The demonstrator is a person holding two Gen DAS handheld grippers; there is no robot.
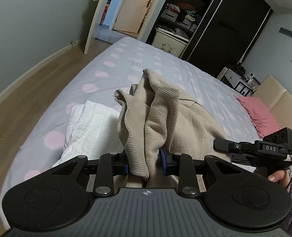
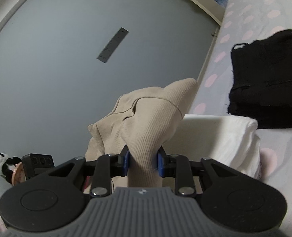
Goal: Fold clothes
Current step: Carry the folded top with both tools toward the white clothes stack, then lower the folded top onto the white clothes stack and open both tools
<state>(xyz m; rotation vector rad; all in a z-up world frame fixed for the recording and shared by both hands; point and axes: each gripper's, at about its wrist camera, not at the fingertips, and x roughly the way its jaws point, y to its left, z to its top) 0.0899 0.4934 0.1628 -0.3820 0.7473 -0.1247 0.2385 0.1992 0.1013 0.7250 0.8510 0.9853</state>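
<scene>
- I am gripping the beige ribbed garment (image 1: 165,114) in both claws: the left gripper (image 1: 145,163) is pinching one bunch, the right gripper (image 2: 143,165) another.
- I am holding it up above the dotted bed (image 1: 110,63); it is hanging crumpled, not yet folded.
- A folded white item (image 2: 225,136) and a black garment (image 2: 268,79) are lying on the bed, apparently finished.
- I am judging this fold as barely started.
</scene>
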